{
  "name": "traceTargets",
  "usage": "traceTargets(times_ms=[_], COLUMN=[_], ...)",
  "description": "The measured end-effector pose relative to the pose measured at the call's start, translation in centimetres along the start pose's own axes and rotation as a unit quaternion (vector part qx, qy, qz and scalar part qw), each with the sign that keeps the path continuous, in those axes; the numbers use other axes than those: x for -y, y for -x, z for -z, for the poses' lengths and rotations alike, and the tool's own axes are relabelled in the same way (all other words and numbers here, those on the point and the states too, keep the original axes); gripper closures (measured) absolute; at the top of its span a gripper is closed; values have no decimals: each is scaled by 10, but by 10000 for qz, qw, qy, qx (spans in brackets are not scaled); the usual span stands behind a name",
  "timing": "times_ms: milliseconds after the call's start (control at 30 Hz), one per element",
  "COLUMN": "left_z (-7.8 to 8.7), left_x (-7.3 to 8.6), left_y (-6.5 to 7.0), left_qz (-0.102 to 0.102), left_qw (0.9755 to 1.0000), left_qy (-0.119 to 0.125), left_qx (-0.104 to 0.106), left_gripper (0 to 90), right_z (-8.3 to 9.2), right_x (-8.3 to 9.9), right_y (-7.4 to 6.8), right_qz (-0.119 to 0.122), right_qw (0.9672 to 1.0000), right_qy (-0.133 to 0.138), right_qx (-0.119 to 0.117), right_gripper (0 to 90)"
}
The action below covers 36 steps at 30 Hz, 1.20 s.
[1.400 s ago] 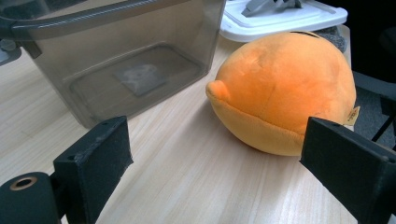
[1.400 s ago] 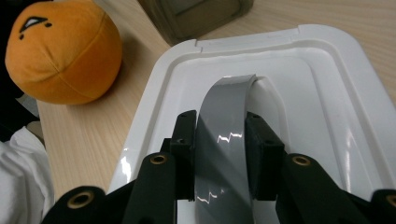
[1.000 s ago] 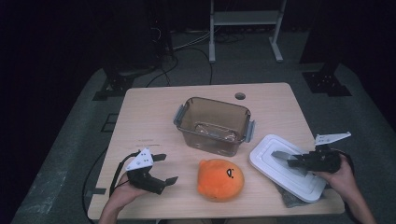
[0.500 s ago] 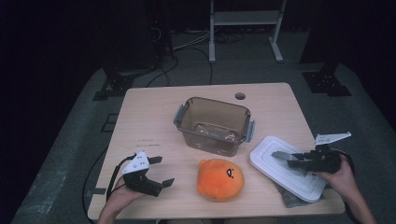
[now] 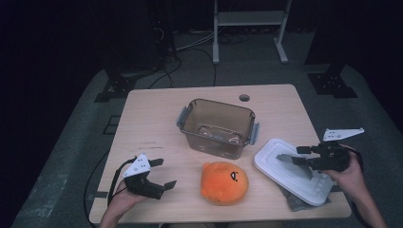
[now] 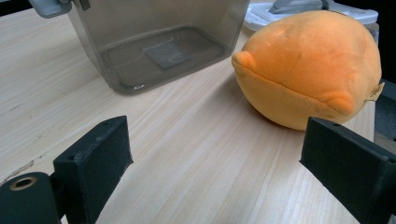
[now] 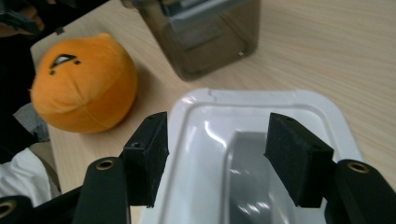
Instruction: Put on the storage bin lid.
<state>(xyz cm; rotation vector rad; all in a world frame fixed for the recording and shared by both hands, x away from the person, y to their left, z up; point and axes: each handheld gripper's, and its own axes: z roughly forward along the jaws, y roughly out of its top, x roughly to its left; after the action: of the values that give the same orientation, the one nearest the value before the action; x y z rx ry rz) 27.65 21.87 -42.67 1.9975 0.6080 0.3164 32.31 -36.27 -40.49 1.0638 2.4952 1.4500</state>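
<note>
High view: nearest the person, the left gripper (image 5: 159,173) rests on the table with jaws spread and empty, just left of the orange plush toy (image 5: 224,182). The right gripper (image 5: 297,155) hovers over the white lid (image 5: 271,161), its jaws just opened and apart from the lid's grey handle. Farther back stands the empty clear container (image 5: 217,126); the lid looks just released, so next the toy likely needs grasping.

From my seat I see a pale wooden table (image 5: 152,118) with a round hole (image 5: 244,98) near its far edge. A clear smoky box (image 5: 214,142) stands mid-table, upright, with grey latches at both ends. A grey cloth (image 5: 297,202) lies at the near right corner. Behind, on the grey floor, are cables (image 5: 190,42) and a white stand (image 5: 249,19).
</note>
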Motion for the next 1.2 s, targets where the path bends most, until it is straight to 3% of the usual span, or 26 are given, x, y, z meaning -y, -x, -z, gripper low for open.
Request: traceTargets(times_ms=[267,333,467,733,967,1200], left_z=[0,0,1,2,2,2], left_x=[1,2,2,5,7,12], left_y=[-1,-2,-2,-4,-6,-5], left_qz=[3,36,38,108,175,233], left_qw=[10000,10000,10000,9999,9997,9993], left_qy=[-13,-12,21,25,57,93], left_qx=[-18,-48,-72,-128,-174,-271], left_gripper=[75,58,57,36,32,29], right_z=[-10,-17,-24,-45,-72,-105], right_x=[-15,-25,-37,-65,-80,-88], right_y=[-25,-38,-52,-86,-105,-122], right_qz=[294,442,635,1115,1312,1523], right_qw=[9989,9974,9953,9872,9796,9722], right_qy=[91,97,71,-55,-162,-473], right_qx=[-344,-560,-723,-1137,-1511,-1712], right_gripper=[367,357,352,342,334,335])
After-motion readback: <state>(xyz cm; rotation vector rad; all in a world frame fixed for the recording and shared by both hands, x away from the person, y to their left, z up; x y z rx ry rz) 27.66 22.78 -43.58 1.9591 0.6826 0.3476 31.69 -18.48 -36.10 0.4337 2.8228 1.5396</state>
